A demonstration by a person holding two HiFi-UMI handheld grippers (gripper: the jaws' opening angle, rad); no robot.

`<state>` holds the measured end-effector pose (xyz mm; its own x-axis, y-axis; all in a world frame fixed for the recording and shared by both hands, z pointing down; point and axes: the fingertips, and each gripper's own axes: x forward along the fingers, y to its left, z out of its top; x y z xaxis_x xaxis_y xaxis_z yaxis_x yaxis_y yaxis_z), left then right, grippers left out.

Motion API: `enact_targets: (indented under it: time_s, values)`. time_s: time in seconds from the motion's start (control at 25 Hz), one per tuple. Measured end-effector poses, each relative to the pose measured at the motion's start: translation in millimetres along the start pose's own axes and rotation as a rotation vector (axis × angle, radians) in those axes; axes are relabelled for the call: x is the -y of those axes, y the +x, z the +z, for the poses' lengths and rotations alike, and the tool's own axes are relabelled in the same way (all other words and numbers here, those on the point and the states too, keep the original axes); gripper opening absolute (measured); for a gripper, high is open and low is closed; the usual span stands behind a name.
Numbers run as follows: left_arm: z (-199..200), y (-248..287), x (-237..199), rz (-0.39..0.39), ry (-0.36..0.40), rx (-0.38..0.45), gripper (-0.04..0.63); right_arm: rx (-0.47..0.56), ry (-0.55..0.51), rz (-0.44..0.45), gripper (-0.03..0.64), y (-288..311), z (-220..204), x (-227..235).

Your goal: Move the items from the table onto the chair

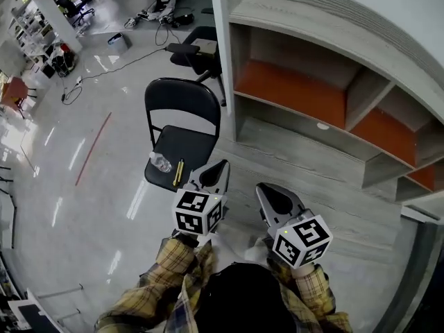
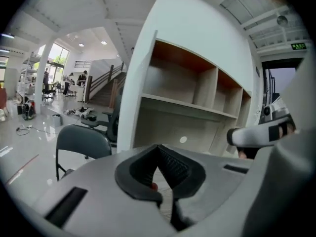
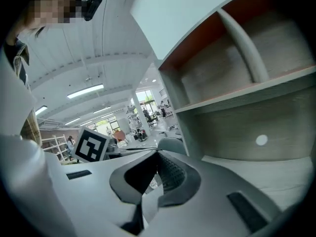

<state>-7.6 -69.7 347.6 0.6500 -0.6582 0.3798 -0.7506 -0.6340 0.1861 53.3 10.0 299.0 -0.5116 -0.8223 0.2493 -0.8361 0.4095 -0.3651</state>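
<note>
Left gripper (image 1: 222,165) and right gripper (image 1: 262,187) are both clenched on nothing, just beside the chair (image 1: 182,103). On the chair's seat lie a clear bottle (image 1: 159,162) and a slim yellow item (image 1: 179,172). The shelf unit (image 1: 298,155) right of the chair shows only a small white spot (image 1: 322,126).

a large open lab or workshop hall: a glossy floor (image 1: 104,207) with gear (image 1: 161,9) lying on it, rolling office chairs (image 1: 198,54), equipment racks (image 1: 28,26) along the edge, strip lights (image 3: 85,91) overhead, people (image 2: 81,78) standing far off.
</note>
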Motion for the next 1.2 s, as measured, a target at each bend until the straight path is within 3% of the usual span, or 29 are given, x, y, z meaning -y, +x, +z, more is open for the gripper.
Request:
enact_targets:
  time_s: [0.28,0.52,0.8,1.2]
  values:
    - [-12.6,35.6,160.4,-0.215,0.034,-0.037,0.005,0.042,0.021,-0.162,0.017,-120.9,-3.8,81.5]
    - [-21.2,53.6,242.6,-0.358,0.102,-0.079,0.005,0.075,0.092,-0.309,0.017,-185.7,-16.8,139.5]
    - [-14.6,62.7,275.8,-0.468,0.181,-0.096,0.005,0.129,0.123,-0.44,0.017,-216.7,-12.2,174.1]
    - [1.7,68.4,275.5,-0.523,0.171,-0.097,0.005,0.098,0.112,-0.44,0.017,-198.3,-10.7,172.5]
